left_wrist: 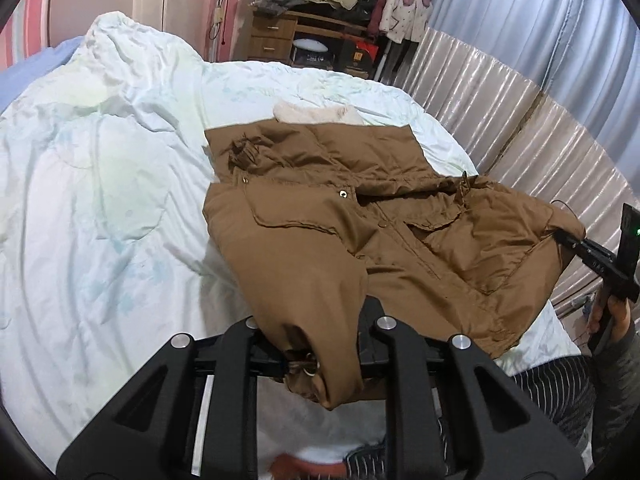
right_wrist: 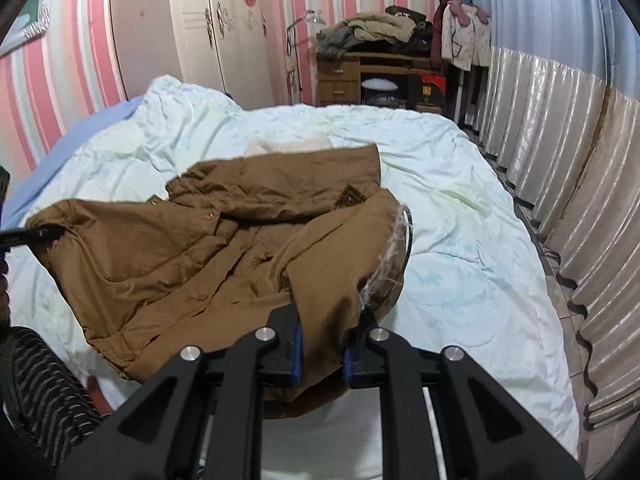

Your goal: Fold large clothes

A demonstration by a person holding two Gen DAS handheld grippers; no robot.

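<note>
A brown padded jacket (left_wrist: 360, 216) lies front-up on the bed, its cream fleece collar (left_wrist: 316, 114) at the far end. My left gripper (left_wrist: 320, 340) is shut on one near hem corner, and the cloth bunches between its fingers, lifted off the quilt. At the right edge of this view, my right gripper (left_wrist: 562, 238) pinches the other hem corner. In the right wrist view, the right gripper (right_wrist: 326, 332) with blue pads is shut on the jacket (right_wrist: 192, 248) hem, where a frayed white cord hangs. The left gripper (right_wrist: 50, 233) shows at the left edge, clamped on the far corner.
A rumpled pale quilt (left_wrist: 100, 160) covers the bed. A wooden desk (right_wrist: 340, 76) piled with clothes stands beyond it. Silvery pleated curtains (right_wrist: 560, 140) run along the right side. A person's striped clothing (left_wrist: 552, 392) and hand (left_wrist: 612, 312) are close by at the near edge.
</note>
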